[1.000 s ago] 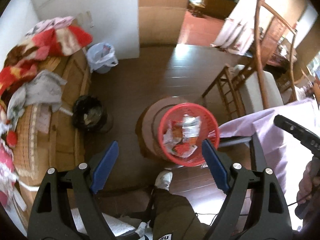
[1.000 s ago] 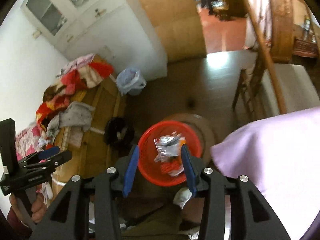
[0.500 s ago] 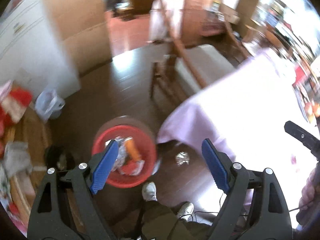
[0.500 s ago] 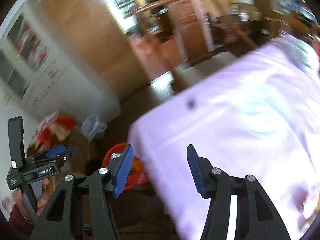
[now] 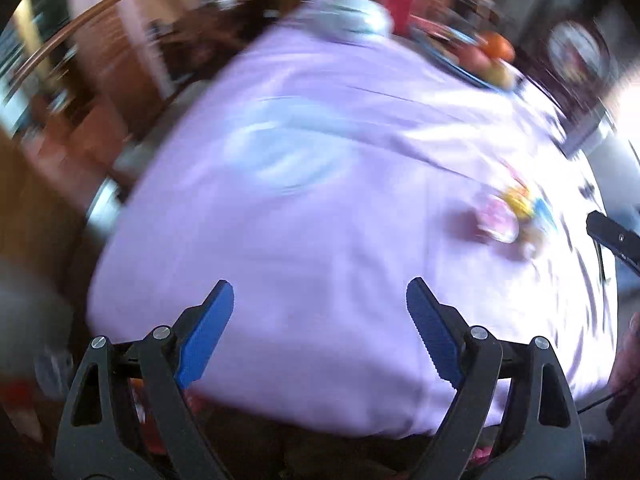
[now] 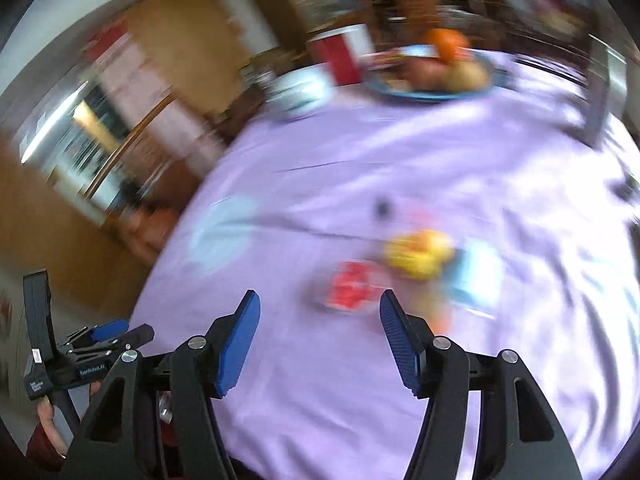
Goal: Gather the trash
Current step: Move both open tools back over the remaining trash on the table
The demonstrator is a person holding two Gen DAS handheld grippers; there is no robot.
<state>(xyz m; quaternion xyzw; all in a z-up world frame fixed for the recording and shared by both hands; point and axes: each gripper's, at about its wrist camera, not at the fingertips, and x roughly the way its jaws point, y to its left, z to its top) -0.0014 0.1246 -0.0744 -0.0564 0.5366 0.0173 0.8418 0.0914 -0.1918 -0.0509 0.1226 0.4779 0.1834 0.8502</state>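
Blurred wrappers are lying in a small cluster on the lilac cloth of the worktop [image 6: 320, 380]: a red wrapper [image 6: 350, 290] nearest the edge, a yellow wrapper [image 6: 418, 254] just beyond it and a pale blue packet [image 6: 478, 276] beside that. From the left wrist view the same cluster [image 5: 516, 212] is sitting off to the right side of the cloth; the blur is hiding any print or finer shape.

At the far rim a blue plate [image 6: 432, 94] is carrying fruit, with an orange [image 6: 446, 44] on top of the pile. A pale bowl [image 6: 298, 90] is standing near it, its contents too smeared to tell.

The right claw [image 6: 320, 312] is hanging over the cloth just short of the red wrapper, its blue pads [image 6: 236, 346] parting wider with nothing between them. The left claw [image 5: 320, 300] is spread wide over bare cloth, touching nothing and holding nothing. In the right wrist view that left claw [image 6: 116, 330] is showing at the lower left, gripped by a hand [image 6: 50, 426].
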